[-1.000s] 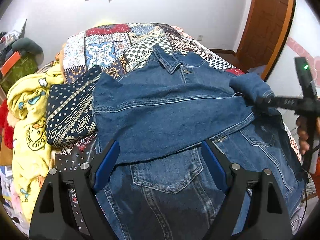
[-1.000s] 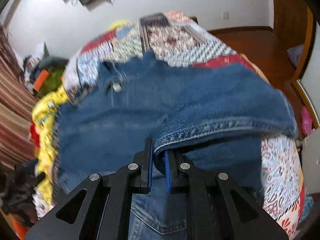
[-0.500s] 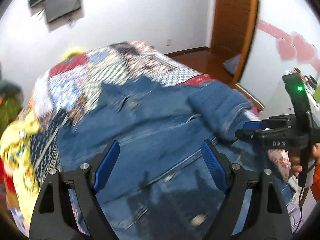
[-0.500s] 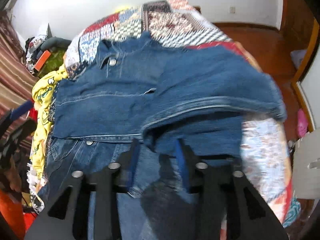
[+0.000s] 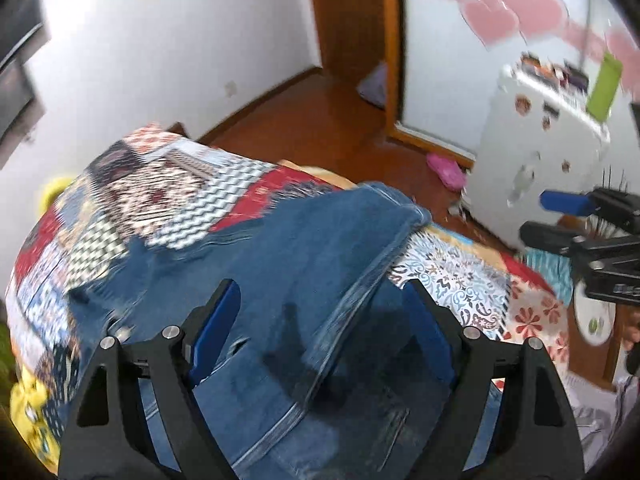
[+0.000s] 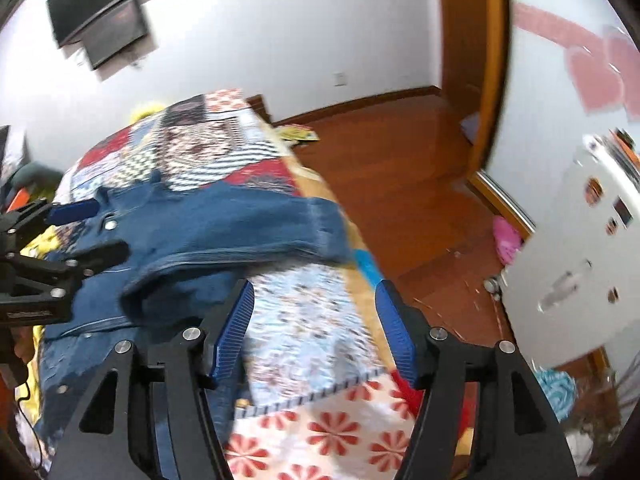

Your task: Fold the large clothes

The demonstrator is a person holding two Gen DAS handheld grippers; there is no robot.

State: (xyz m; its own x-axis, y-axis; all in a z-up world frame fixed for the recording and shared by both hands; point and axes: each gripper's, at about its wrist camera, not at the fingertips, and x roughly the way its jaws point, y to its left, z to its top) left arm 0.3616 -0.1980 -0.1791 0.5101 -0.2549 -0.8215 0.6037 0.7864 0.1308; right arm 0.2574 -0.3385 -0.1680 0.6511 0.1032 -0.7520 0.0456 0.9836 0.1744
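Observation:
A blue denim jacket [image 5: 304, 280] lies on a patchwork bedspread [image 5: 168, 196], with one sleeve folded across its body. My left gripper [image 5: 320, 320] is open and empty, held over the jacket. My right gripper [image 6: 314, 320] is open and empty, held over the bedspread [image 6: 312, 320] just right of the jacket [image 6: 208, 232]. The right gripper also shows at the right edge of the left wrist view [image 5: 548, 220]. The left gripper shows at the left edge of the right wrist view [image 6: 80, 232].
Wooden floor [image 6: 400, 184] lies beyond the bed's right edge. A white cabinet [image 6: 580, 272] stands to the right, with a pink slipper [image 6: 506, 240] by it. A wooden door frame [image 6: 488, 64] is behind. Yellow clothing [image 5: 32, 404] lies at the bed's left.
My right gripper has let go of the denim sleeve, opened, and moved right off the jacket. Both views have swung right toward the floor and cabinet.

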